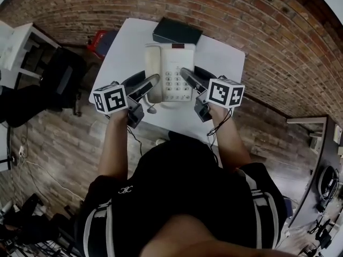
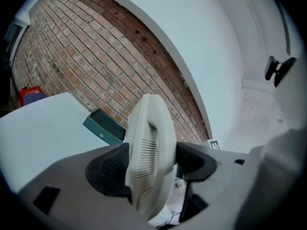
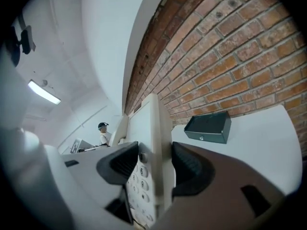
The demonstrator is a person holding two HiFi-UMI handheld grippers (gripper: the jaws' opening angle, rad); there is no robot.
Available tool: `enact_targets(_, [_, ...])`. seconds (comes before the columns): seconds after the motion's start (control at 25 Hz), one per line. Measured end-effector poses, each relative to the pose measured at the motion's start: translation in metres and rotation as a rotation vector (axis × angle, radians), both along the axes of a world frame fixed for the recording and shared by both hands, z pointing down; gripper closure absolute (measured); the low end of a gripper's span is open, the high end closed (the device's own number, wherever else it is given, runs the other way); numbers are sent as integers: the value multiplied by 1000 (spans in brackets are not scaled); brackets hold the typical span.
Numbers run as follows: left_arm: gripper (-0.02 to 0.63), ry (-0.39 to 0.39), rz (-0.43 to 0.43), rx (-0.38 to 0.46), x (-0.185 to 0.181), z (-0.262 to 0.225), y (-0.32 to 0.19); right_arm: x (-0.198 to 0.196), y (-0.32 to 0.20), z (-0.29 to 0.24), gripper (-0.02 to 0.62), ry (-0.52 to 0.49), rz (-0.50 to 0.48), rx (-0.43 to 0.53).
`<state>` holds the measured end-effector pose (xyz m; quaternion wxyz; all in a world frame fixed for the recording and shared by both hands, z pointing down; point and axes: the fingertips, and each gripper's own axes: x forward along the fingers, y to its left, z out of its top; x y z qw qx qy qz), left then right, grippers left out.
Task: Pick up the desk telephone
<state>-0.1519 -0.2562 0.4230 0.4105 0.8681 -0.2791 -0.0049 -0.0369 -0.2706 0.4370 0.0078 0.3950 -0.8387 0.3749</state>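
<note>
A white desk telephone (image 1: 171,71) with a keypad lies over the middle of a white table (image 1: 124,50), its handset along its left side. My left gripper (image 1: 153,82) is shut on that left side; in the left gripper view the pale ribbed handset (image 2: 148,147) fills the gap between the dark pads of the left gripper (image 2: 151,169). My right gripper (image 1: 186,75) is shut on the telephone's right edge; in the right gripper view the keypad edge of the telephone (image 3: 152,143) stands clamped in the right gripper (image 3: 154,169). Whether the telephone rests on the table I cannot tell.
A dark green box (image 1: 177,32) sits at the table's far edge against the brick wall, also visible as the box (image 2: 104,127) and the box (image 3: 208,127). A red item (image 1: 99,40) and a black chair (image 1: 59,79) stand left of the table. A person (image 3: 102,133) stands far off.
</note>
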Motion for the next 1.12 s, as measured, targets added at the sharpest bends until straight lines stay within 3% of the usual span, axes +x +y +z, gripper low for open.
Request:
enact_targets(0.36, [298,-4,-9,113,-4,-55,17,-4,15,-55,394,-18,0,105])
enact_targets(1.12, [302,-8,13,110,-3,-55,21,-3,22,-55,394,-14,38,98])
